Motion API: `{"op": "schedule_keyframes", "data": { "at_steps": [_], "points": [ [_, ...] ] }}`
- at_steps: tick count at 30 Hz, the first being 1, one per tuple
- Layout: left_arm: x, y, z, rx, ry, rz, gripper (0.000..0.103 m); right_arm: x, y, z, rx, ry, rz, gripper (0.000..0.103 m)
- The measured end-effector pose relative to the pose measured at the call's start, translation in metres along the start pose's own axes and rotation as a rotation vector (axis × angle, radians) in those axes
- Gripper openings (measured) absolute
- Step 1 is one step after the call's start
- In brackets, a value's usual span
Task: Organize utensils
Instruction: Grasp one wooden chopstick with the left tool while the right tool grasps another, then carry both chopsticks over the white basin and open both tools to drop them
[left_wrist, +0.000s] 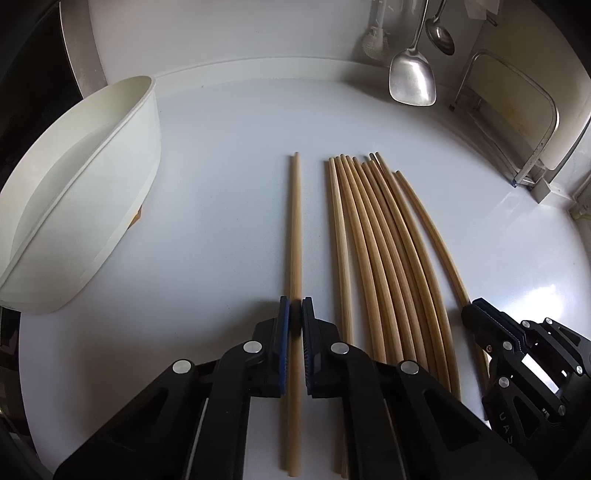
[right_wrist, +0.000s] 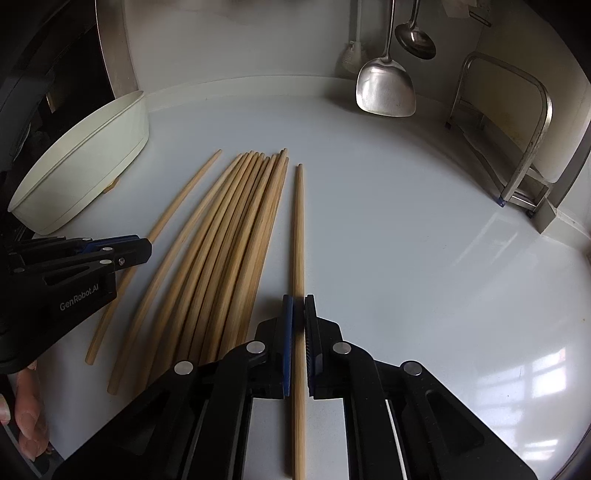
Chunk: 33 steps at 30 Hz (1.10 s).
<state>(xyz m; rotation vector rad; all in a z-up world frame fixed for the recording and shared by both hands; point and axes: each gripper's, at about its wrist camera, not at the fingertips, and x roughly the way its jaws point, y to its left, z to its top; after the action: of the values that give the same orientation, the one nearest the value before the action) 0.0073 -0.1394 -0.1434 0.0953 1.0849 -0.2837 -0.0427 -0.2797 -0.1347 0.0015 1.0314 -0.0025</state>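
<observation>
From the left wrist view, our left gripper (left_wrist: 295, 314) was clenched on a single pale wooden chopstick (left_wrist: 294, 221), the blue pads pressing it from either side. That stick ran straight ahead along the line of the fingers, its far tip pointing toward the back of the white glossy countertop (left_wrist: 221, 129). The bundle of loose wooden chopsticks (left_wrist: 384, 258) lay just to the right of it, side by side and roughly parallel. The white oval plastic bin (left_wrist: 122, 166) stood to the left, well apart from the held stick. Our right gripper (left_wrist: 476, 314) showed at the right edge, at the bundle's outermost stick.

From the right wrist view, our right gripper (right_wrist: 298, 314) was likewise clamped on one separate wooden chopstick (right_wrist: 298, 229), whose long axis also ran straight out between the fingers. The bundle (right_wrist: 229, 240) lay to its left, then our left gripper (right_wrist: 144, 247) with its own stick (right_wrist: 177, 206), and beyond that the bin (right_wrist: 110, 140).

We judged the bin to be the likely goal; it lay leftward of both held sticks, with the left hand nearer. Each stick would probably need lifting clear of its neighbours before swinging leftward.
</observation>
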Motion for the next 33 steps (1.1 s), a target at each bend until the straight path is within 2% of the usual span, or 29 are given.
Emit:
{"op": "schedule_keyframes", "data": {
  "at_steps": [6, 11, 16, 20, 25, 29, 33],
  "points": [
    [-0.023, 0.002, -0.005, -0.010, 0.006, -0.025, 0.007, -0.010, -0.010, 0.002, 0.075, -0.001, 0.045, 0.006],
    [-0.054, 0.007, 0.004, -0.032, 0.025, -0.050, 0.007, -0.033, -0.011, 0.015, 0.104, -0.012, 0.071, 0.006],
    [-0.094, 0.035, 0.010, -0.054, -0.007, -0.029, 0.007, -0.059, 0.008, 0.040, 0.072, -0.029, 0.086, 0.006],
    [-0.114, 0.079, 0.025, -0.091, -0.038, 0.002, 0.007, -0.072, 0.041, 0.068, 0.054, -0.051, 0.125, 0.006],
    [-0.124, 0.143, 0.050, -0.107, -0.070, 0.029, 0.007, -0.078, 0.102, 0.107, 0.022, -0.097, 0.162, 0.006],
    [-0.124, 0.192, 0.071, -0.112, -0.086, 0.037, 0.007, -0.057, 0.155, 0.134, 0.019, -0.079, 0.207, 0.006],
    [-0.105, 0.233, 0.088, -0.104, -0.070, 0.031, 0.007, -0.029, 0.202, 0.156, 0.012, -0.060, 0.224, 0.006]
  ]
}}
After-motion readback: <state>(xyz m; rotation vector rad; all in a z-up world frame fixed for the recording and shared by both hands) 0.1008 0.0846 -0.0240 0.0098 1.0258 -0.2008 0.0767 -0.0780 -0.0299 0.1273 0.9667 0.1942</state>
